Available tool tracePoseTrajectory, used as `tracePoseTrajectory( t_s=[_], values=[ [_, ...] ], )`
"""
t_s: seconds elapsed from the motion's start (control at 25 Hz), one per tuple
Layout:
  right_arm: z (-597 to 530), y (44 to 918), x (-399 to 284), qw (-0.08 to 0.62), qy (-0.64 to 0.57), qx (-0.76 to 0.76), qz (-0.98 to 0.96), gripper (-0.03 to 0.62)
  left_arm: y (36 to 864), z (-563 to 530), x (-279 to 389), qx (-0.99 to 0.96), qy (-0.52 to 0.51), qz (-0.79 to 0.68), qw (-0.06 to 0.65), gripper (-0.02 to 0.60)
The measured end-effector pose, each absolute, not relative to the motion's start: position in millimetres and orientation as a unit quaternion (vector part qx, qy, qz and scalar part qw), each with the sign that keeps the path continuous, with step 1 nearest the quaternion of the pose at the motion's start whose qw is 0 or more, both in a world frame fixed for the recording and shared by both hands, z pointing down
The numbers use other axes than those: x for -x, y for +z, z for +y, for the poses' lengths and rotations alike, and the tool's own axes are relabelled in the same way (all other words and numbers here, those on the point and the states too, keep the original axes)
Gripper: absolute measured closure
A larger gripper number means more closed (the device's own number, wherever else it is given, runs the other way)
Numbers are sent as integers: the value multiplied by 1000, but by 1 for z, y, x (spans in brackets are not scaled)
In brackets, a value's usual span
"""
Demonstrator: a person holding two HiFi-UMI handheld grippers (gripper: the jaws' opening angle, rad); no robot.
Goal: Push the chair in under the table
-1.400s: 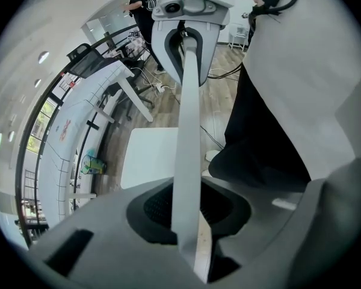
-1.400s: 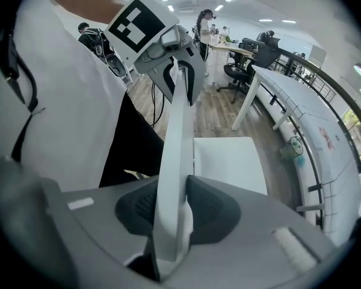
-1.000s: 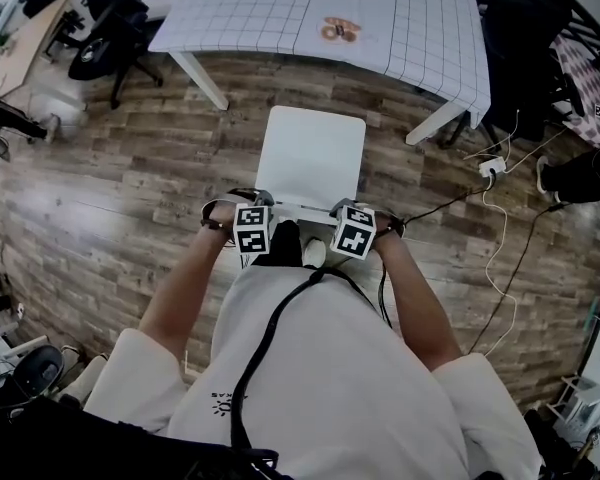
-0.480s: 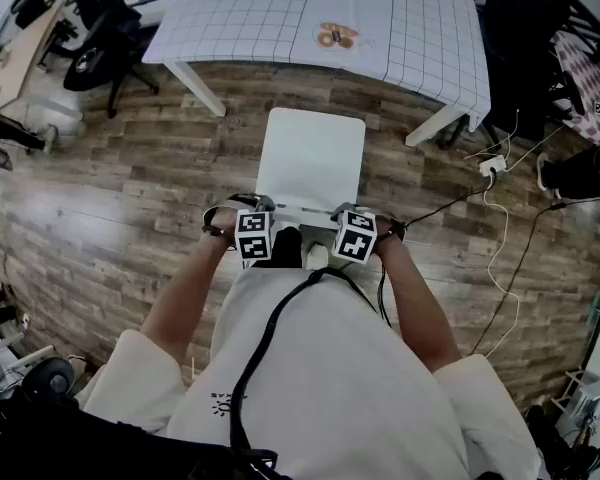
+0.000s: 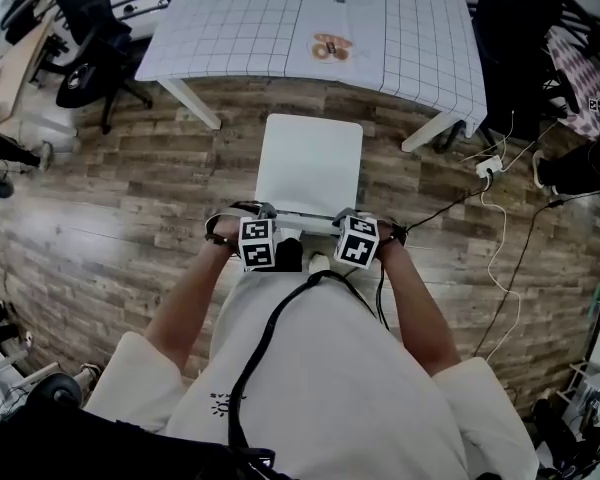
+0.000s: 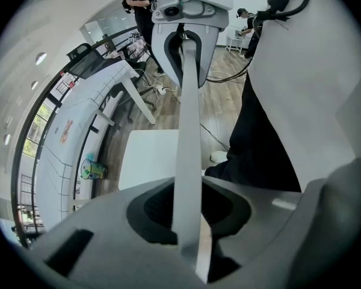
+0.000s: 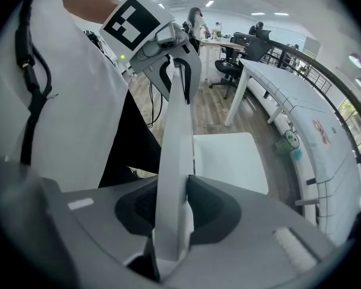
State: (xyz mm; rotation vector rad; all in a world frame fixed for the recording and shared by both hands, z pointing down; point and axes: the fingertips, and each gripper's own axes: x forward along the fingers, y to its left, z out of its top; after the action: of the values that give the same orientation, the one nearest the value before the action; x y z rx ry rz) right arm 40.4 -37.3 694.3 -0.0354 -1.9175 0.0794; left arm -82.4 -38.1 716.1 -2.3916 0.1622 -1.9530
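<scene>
My left gripper (image 5: 261,218) has its fingers (image 6: 153,209) clamped on the left end of the chair (image 5: 310,163) back, and my right gripper (image 5: 352,218) grips the right end. The chair has slid farther toward the bench (image 5: 280,28). Its seat is near but not yet under, so I'd keep pushing.

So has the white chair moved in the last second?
Yes, slightly toward the table: the chair now has its front edge just past the foot of the table leg, level with it before.

bright ceiling lights, sharp focus, fisheye-bent edges, dark corners
</scene>
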Motion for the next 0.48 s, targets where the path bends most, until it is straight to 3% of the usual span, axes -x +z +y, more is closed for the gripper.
tracePoseTrajectory(
  t_s=[0.48],
  values=[
    [-76, 696, -33, 583, 51, 2, -811, 494, 713, -80, 93, 774, -632, 35, 34, 492]
  ],
)
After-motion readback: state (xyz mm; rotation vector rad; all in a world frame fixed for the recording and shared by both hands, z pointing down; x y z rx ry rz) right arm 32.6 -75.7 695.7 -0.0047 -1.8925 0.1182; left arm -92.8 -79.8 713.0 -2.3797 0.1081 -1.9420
